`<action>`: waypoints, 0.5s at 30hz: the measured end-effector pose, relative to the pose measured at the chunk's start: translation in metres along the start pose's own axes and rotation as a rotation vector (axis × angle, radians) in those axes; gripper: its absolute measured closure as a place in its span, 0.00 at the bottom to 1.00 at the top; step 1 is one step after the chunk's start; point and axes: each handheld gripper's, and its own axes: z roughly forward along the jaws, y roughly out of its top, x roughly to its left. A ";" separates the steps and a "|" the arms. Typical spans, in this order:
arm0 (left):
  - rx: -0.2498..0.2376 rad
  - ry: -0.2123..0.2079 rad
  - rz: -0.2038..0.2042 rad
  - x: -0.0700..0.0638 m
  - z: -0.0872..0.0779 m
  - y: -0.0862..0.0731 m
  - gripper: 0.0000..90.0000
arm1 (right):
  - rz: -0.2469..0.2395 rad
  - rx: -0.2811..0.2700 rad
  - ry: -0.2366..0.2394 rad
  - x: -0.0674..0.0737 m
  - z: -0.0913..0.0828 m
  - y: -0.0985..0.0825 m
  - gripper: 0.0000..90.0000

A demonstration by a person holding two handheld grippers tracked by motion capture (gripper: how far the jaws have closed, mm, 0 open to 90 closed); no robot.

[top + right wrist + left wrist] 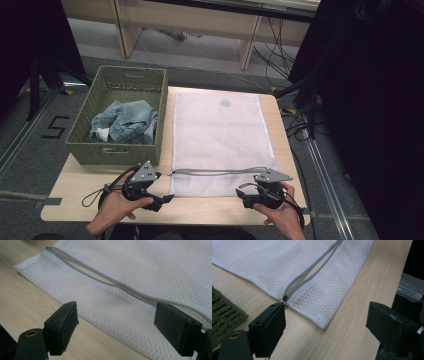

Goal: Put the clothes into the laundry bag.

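— Two claws, both with jaws spread wide and nothing between the pads. The left claw (325, 325) hangs over the near left corner of the white mesh laundry bag (274, 262); its one pad sits right at the end of the grey zipper (310, 277), where the slider (284, 299) lies. I can't tell whether it touches.

— And the other?

— The right claw (116, 326) hovers over the near right part of the same bag (140, 272), jaws as far apart as they go, holding nothing. The zipper (110, 283) runs across just beyond its pads, partly gaping along its length.

— Where does the bag lie?

— Flat on the light wooden table (75, 195), spread out from the near edge almost to the far one, with the zipper (220, 172) running crosswise near the person's side. From above, the left claw (165, 198) is by the bag's near left corner, the right claw (246, 192) by the near right one, each in a hand (115, 205).

— Anything beside it?

— A green woven basket (85, 150) stands on the table just left of the bag (220, 130), holding crumpled denim clothing (127, 120). Beyond the table, cables lie on the floor.
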 end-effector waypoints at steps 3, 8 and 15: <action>0.003 0.004 -0.015 0.001 0.001 0.000 0.17 | -0.015 -0.013 -0.009 0.000 0.001 0.000 0.23; 0.023 0.020 -0.013 0.005 0.000 0.000 0.17 | -0.016 0.008 0.006 0.001 0.001 0.001 0.23; 0.028 0.008 -0.022 0.005 0.001 -0.001 0.17 | -0.010 -0.001 -0.005 0.001 0.003 0.000 0.23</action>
